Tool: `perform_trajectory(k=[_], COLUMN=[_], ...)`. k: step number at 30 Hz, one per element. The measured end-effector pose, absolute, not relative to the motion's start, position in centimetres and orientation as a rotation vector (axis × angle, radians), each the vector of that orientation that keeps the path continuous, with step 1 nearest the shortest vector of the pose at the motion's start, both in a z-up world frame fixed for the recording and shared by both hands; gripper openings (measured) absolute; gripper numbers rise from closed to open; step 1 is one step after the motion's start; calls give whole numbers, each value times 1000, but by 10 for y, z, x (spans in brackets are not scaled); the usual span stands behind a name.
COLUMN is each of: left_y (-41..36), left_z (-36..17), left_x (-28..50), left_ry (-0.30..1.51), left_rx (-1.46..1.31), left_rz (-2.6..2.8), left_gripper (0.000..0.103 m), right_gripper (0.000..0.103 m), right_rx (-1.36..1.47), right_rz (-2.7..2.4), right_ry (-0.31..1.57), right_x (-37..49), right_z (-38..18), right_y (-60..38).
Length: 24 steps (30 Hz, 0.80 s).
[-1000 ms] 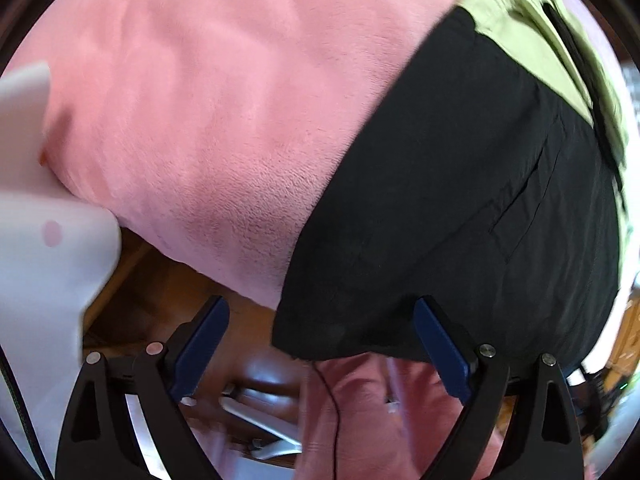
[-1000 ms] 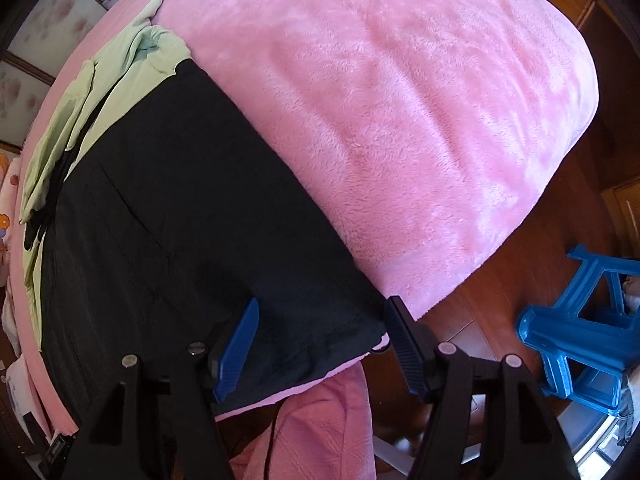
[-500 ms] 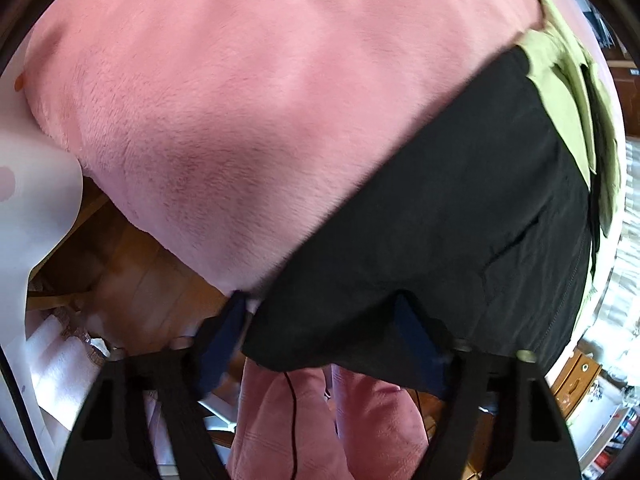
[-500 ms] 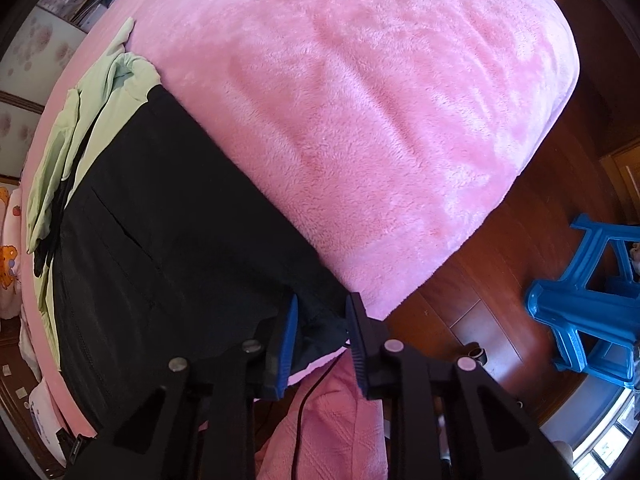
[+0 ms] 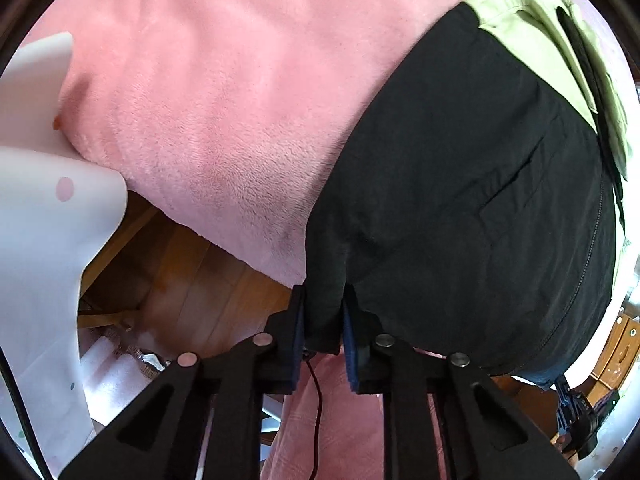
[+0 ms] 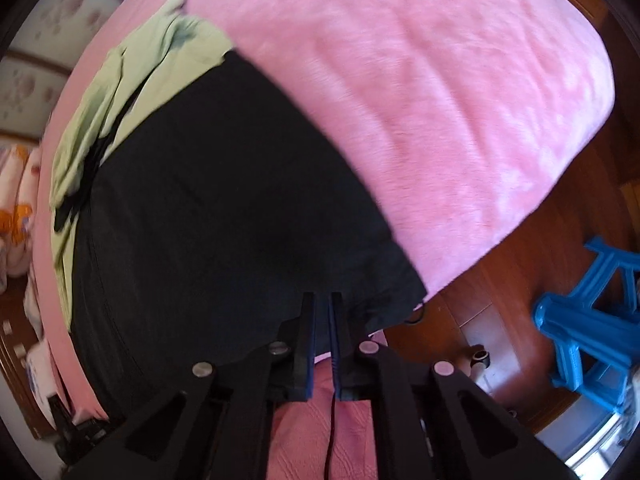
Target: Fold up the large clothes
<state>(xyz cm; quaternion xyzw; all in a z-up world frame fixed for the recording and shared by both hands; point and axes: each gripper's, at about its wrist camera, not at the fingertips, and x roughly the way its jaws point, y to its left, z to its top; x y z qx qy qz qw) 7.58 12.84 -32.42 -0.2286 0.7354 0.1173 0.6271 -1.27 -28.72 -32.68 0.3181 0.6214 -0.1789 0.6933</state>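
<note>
At the bed's near edge, both grippers had just closed on the jacket (image 5: 460,200) hem.
Left gripper (image 5: 324,320) pinched one corner, right gripper (image 6: 322,320) the other; lifting both evenly would likely keep the fold square.

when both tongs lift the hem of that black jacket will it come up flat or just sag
Likely sag: the black jacket looks thin and creases where the left tongs pinch its hem. The right tongs have just closed on the hem too, so the middle should droop. It may drag on the fuzzy pink blanket.
</note>
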Motion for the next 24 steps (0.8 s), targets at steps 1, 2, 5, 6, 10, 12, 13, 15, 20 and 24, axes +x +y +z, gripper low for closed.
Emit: perform_trajectory(k=[1,2,5,6,10,12,13,15,20,24], left_y=[127,129,120,119,119,122,122,126,125,129], left_z=[-320,-315,-300,-296,-283,-280,-280,-283,-288,-290], left_x=[77,77,74,74,74,78,83,88,87,85], left_ry=[1682,1678,1667,1664,1658,1656,1656,1653,1651,1654], left_rx=[-514,-500,-475,-475,-501,-509,-510,-515,-521,-521], left_rz=[268,268,252,243,228,226,227,224,227,216], left_gripper=[12,11,11,11,11,11,11,11,11,11], right_gripper=[6,6,6,8,42,44,44,44,44,44], right_rx=[682,664,614,580,532,507,481,433,508,541], right_rz=[-395,-394,-407,-428,-468,-468,-477,-498,-410,-366], right_ry=[1406,1417,1414,1423,1459,1458,1467,1482,1476,1492], right_x=[-10,-7,-3,-3,-9,-14,-15,-18,-20,-18], right_z=[-329,-330,-328,-328,-331,-332,-333,-334,-343,-354], right_y=[-283,-281,-276,-276,-279,-284,-285,-290,-302,-313])
